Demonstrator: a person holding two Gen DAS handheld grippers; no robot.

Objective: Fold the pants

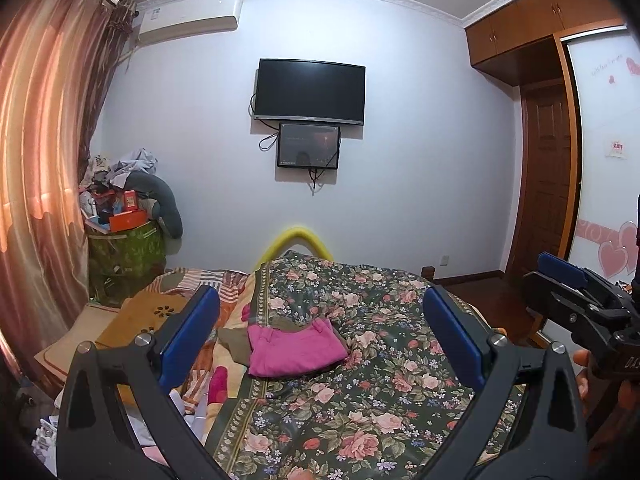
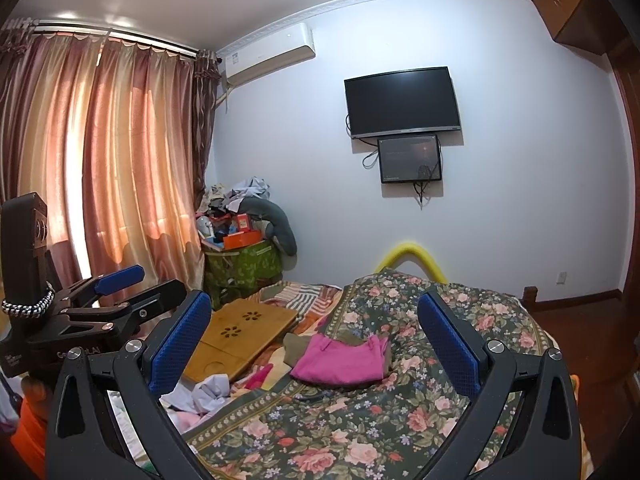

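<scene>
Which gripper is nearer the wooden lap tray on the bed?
Left. The left gripper sits on the wooden lap tray's side of the bed; the right gripper is across the pink pants, further away.

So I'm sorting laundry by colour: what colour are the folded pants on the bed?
Bright pink folded pants, clearest in the left wrist view.

Two folded garments, pink pants [image 1: 294, 350] over an olive piece [image 1: 236, 344], lie beside one bamboo tray [image 2: 240, 336]; two screens [image 1: 310, 92] hang beyond.
</scene>
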